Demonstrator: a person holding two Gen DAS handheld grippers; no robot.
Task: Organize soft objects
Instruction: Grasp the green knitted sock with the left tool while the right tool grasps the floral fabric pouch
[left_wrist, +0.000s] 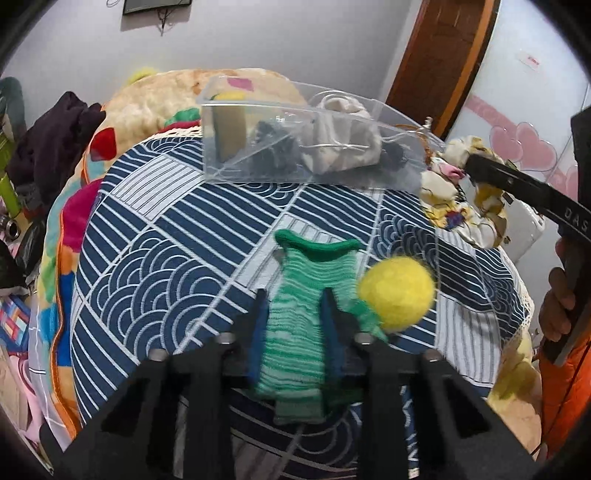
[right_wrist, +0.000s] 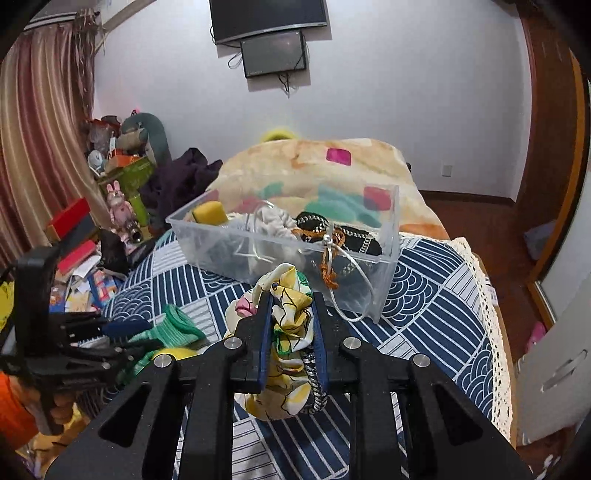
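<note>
My left gripper (left_wrist: 295, 295) is shut on a green striped sock (left_wrist: 295, 332), held over the blue patterned cloth; the sock also shows in the right wrist view (right_wrist: 166, 328). A yellow fuzzy ball (left_wrist: 397, 288) sits right beside the sock. My right gripper (right_wrist: 291, 299) is shut on a floral yellow-and-white fabric bundle (right_wrist: 284, 314), held just in front of the clear plastic box (right_wrist: 388, 229). The box (left_wrist: 221, 147) holds a yellow sponge (right_wrist: 210, 214), a white cloth (right_wrist: 273, 218) and dark items. The bundle (left_wrist: 450, 184) shows right of the box in the left wrist view.
The blue-and-white patterned cloth (left_wrist: 166, 240) covers a round table with a lace edge (right_wrist: 491, 314). A colourful blanket (right_wrist: 332, 158) lies behind the box. Clutter of boxes and toys (right_wrist: 110, 192) stands at the left. A wooden door (left_wrist: 443, 55) is at the right.
</note>
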